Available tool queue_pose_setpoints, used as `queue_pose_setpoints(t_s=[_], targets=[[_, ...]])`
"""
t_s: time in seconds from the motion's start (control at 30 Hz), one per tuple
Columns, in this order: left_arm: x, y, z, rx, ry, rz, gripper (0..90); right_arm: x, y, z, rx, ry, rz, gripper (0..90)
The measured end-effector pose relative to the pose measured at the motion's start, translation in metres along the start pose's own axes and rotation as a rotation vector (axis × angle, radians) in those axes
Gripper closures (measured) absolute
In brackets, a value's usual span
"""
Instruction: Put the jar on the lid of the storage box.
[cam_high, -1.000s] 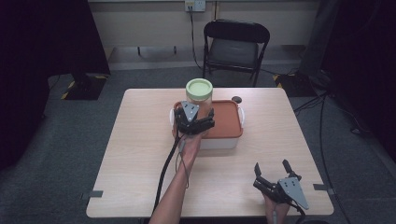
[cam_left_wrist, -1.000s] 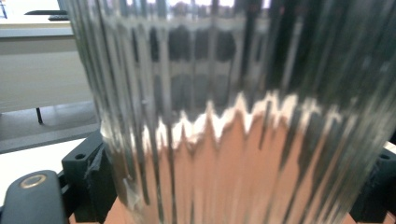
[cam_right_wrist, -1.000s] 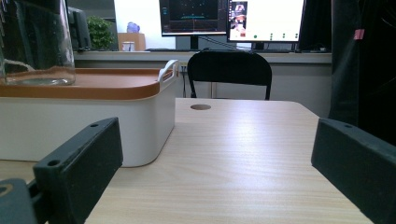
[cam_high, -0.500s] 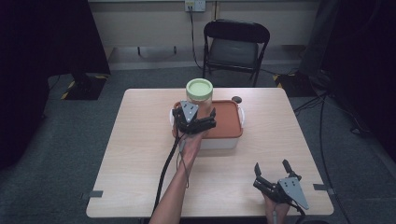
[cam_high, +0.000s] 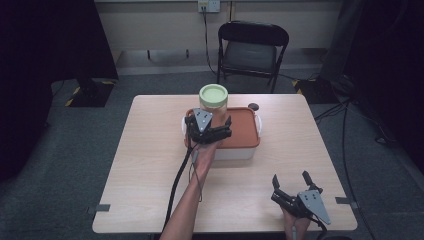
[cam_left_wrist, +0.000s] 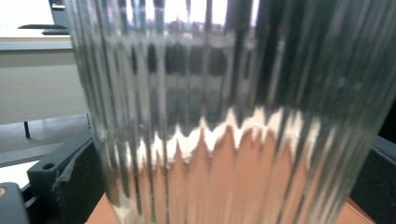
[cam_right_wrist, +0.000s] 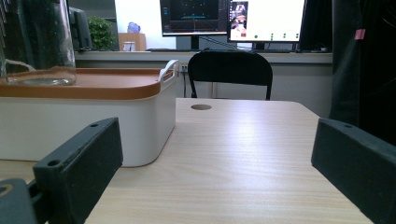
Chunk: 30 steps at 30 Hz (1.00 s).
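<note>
A ribbed clear glass jar (cam_high: 213, 97) with a pale green lid stands on the orange lid (cam_high: 245, 127) of a white box at the table's middle back. My left gripper (cam_high: 209, 121) is at the jar's near side, open, one jaw on each side of the glass. In the left gripper view the jar (cam_left_wrist: 224, 116) spans the gap between the two jaws; whether they touch it I cannot tell. My right gripper (cam_high: 290, 177) rests open near the front right edge, nothing between its jaws. It looks across the table at the box (cam_right_wrist: 84, 112) and the jar (cam_right_wrist: 37, 42).
The light wooden table (cam_high: 150, 165) has a small dark round hole (cam_high: 253, 106) behind the box. A black folding chair (cam_high: 252, 45) stands beyond the far edge. Monitors (cam_right_wrist: 233, 16) sit on a counter in the right gripper view.
</note>
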<state>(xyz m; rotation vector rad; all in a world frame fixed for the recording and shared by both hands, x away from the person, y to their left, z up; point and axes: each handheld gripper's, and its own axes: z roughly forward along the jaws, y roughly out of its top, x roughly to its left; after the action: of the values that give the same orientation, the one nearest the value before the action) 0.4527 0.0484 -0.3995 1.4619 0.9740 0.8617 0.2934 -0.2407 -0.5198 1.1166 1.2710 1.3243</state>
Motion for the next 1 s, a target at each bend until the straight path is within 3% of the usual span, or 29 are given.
queue_pose_setpoints(t_s=[1.0], targets=[[0.007,0.006,-0.013,-0.026,-0.013,-0.004,0.0,0.000,0.000,0.000,0.000,0.002,0.000,1.2]])
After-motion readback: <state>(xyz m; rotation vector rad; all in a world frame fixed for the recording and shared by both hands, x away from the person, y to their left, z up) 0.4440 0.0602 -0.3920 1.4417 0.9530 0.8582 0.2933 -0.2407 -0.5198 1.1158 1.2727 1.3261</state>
